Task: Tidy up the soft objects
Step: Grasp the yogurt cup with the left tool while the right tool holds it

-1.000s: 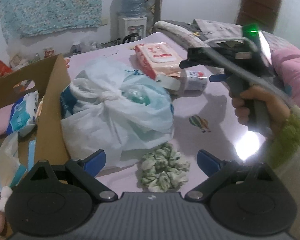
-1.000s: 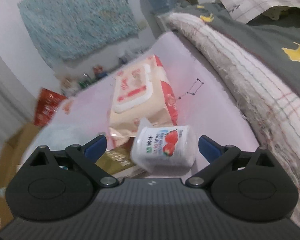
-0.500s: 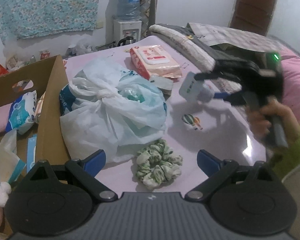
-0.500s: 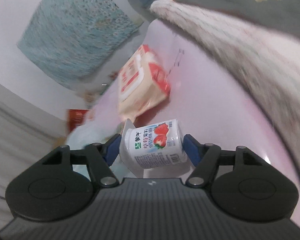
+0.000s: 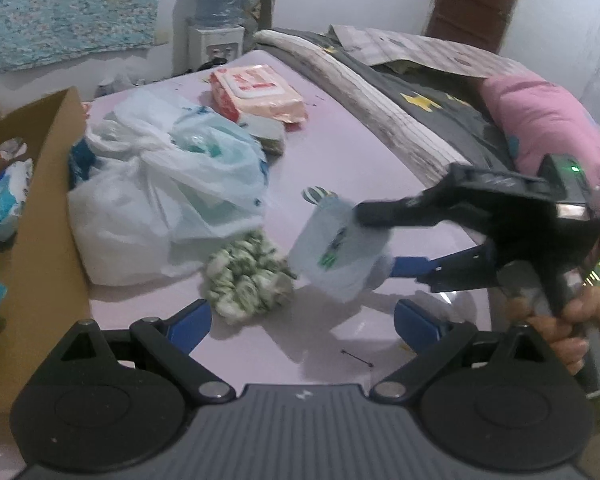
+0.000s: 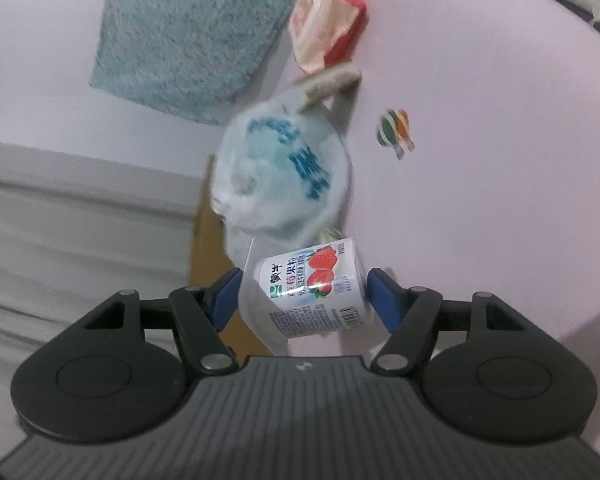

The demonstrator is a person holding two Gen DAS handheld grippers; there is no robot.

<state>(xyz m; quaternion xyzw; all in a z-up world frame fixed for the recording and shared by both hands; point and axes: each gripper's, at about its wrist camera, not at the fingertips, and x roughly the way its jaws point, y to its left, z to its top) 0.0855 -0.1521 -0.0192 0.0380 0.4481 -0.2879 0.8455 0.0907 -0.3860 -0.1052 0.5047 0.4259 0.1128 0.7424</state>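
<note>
A pale pink table (image 5: 340, 152) is seen spreading from 6 to 12 o'clock in the left wrist view. A cardboard box (image 5: 40, 184) is set at 9 o'clock, with a knotted white plastic bag (image 5: 156, 200) touching its wall. A wet-wipes pack (image 5: 256, 92) lies at 12 o'clock. A strawberry yogurt cup (image 6: 312, 288) is clamped on its side between the pads of the right gripper (image 6: 304, 294), raised off the table at 3 o'clock. A green-and-white scrunchie (image 5: 248, 280) lies at centre, ahead of the left gripper (image 5: 300, 320), whose jaws are spread with nothing between them.
</note>
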